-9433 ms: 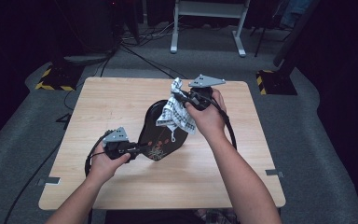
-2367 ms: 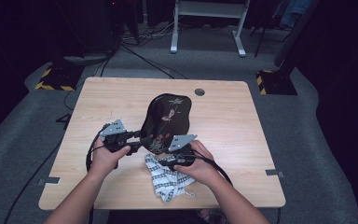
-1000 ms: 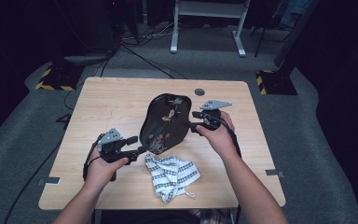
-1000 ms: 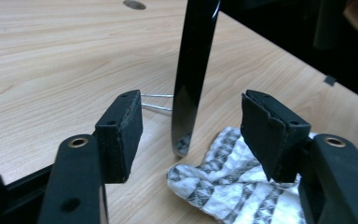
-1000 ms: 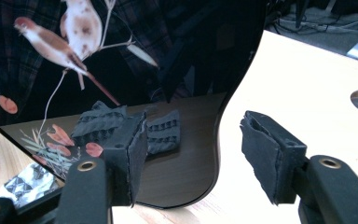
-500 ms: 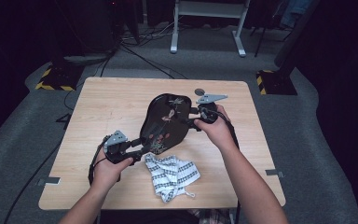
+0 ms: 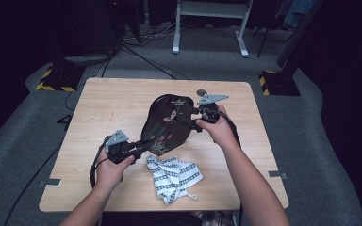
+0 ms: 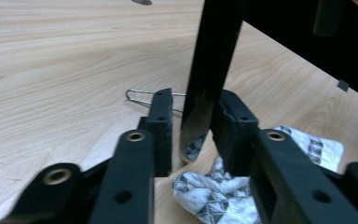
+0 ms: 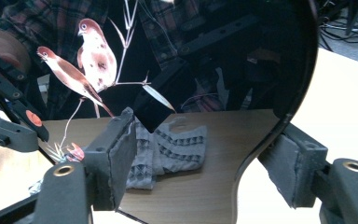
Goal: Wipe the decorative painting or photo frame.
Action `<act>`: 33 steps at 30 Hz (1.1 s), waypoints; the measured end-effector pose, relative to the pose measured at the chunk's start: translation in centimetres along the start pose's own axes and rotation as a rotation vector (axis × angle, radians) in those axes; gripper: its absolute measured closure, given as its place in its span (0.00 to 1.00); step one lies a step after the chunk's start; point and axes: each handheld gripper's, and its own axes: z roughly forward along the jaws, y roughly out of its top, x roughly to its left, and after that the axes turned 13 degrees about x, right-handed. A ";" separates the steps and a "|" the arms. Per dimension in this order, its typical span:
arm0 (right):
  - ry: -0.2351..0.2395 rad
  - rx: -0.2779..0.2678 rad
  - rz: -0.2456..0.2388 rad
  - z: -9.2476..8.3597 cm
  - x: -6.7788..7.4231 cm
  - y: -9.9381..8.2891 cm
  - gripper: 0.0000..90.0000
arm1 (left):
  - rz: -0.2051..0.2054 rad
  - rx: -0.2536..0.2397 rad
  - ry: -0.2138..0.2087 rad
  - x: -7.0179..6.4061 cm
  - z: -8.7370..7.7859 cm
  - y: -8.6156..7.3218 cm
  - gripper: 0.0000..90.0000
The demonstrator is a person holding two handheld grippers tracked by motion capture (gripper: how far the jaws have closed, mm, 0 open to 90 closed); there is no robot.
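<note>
High view: black bird-painted tray (image 7: pixel 166 126) tilted between both grippers. Left gripper (image 8: pixel 192 126) jaws just closing, near rim between, not yet clamped. Right gripper (image 9: pixel 205 156) jaws just opening, released, straddling far rim. Cloth (image 7: pixel 173 176) dropped beside left gripper; wiping looks done, tray set-down remains.

The tray (image 7: pixel 166 125) sits near the middle of the table (image 7: pixel 99 108), running from its near left to its far right; the left gripper (image 7: pixel 139 147) is at the tray's near left end, its jaws on either side of the rim; the right gripper (image 7: pixel 194 123) is at the tray's right edge; the cloth (image 7: pixel 173 175) lies on the table just before the tray, between the two forearms; a small disc (image 7: pixel 201 92) lies behind the right gripper, near the far edge.
</note>
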 end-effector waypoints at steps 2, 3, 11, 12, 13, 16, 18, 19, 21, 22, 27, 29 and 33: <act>0.010 -0.007 -0.008 0.1 0.0 -0.1 0.32 | -0.002 0.005 -0.002 0.0 0.0 0.0 0.82; 0.015 -0.008 -0.006 0.1 0.1 -0.1 0.31 | -0.004 0.007 -0.004 0.0 0.0 0.0 0.82; -0.010 -0.014 0.000 0.4 0.4 -0.2 0.32 | 0.015 0.015 -0.001 -0.1 0.0 0.1 0.83; -0.010 -0.014 0.000 0.4 0.4 -0.2 0.32 | 0.015 0.015 -0.001 -0.1 0.0 0.1 0.83; -0.010 -0.014 0.005 0.3 0.3 -0.2 0.32 | 0.017 0.012 0.000 -0.2 0.0 0.2 0.83; -0.015 -0.012 0.010 0.2 0.3 -0.2 0.32 | 0.012 0.020 -0.008 -0.1 0.0 0.3 0.83; -0.014 -0.016 0.031 0.2 0.3 -0.2 0.32 | 0.010 0.023 -0.017 0.0 0.0 0.3 0.83; -0.013 -0.018 0.035 0.1 0.4 -0.2 0.32 | 0.012 0.027 -0.020 0.0 0.0 0.3 0.83; -0.014 -0.018 0.045 0.0 0.5 -0.2 0.32 | 0.009 0.040 -0.029 0.0 -0.1 0.5 0.83; -0.017 -0.017 0.047 0.0 0.6 -0.2 0.32 | 0.008 0.048 -0.035 0.1 -0.1 0.6 0.83; -0.043 -0.025 0.086 -0.7 1.2 -0.2 0.35 | 0.006 0.040 -0.058 0.2 -0.5 1.2 0.83; -0.050 -0.037 0.099 -1.1 1.4 -0.2 0.36 | 0.013 0.033 -0.047 0.2 -0.7 1.4 0.82; -0.070 -0.058 0.100 -1.6 2.0 -0.3 0.38 | 0.022 0.030 -0.031 0.4 -0.9 1.6 0.81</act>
